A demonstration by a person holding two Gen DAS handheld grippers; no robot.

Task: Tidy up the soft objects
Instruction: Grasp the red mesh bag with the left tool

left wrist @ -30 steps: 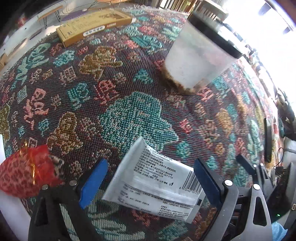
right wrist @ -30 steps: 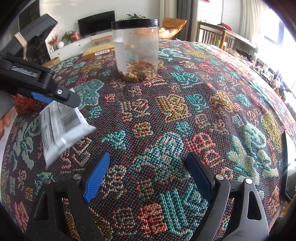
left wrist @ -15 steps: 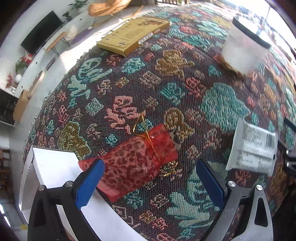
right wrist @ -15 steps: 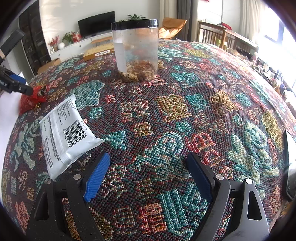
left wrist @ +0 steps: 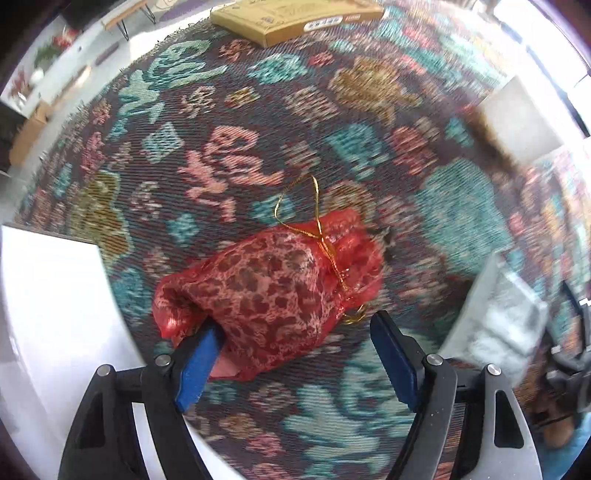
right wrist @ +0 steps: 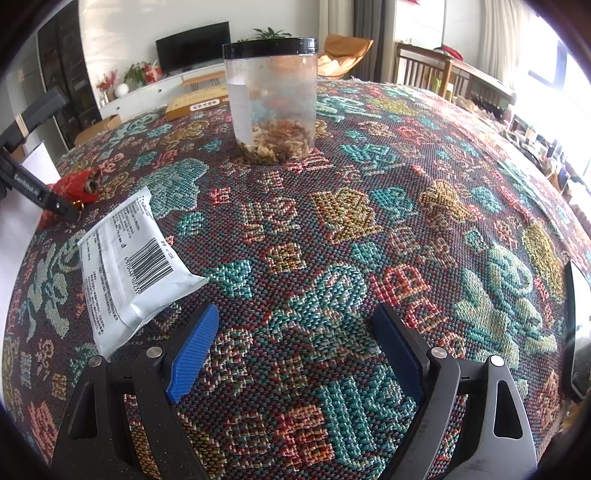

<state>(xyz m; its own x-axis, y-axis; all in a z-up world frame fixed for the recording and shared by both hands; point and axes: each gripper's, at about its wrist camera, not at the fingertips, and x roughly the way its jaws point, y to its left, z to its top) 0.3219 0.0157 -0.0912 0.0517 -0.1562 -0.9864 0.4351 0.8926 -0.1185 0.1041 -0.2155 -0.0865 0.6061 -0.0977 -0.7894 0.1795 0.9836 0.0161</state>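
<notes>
A red patterned pouch (left wrist: 273, 284) tied with a gold cord lies on the woven tablecloth, partly over a white box (left wrist: 48, 295). My left gripper (left wrist: 295, 354) is open around the pouch's near end, its left pad touching it. The pouch also shows small in the right wrist view (right wrist: 79, 184). A white snack packet (right wrist: 129, 266) lies flat on the cloth, blurred in the left wrist view (left wrist: 498, 321). My right gripper (right wrist: 295, 350) is open and empty above the cloth, right of the packet.
A clear jar with a black lid (right wrist: 273, 99) stands upright mid-table. A flat yellow box (left wrist: 295, 18) lies at the far edge. A dark phone-like slab (right wrist: 578, 328) lies at the right edge.
My left gripper let go of the white packet, which now lies on the cloth, then swung left and closed in on the red pouch. The right gripper has not moved.
</notes>
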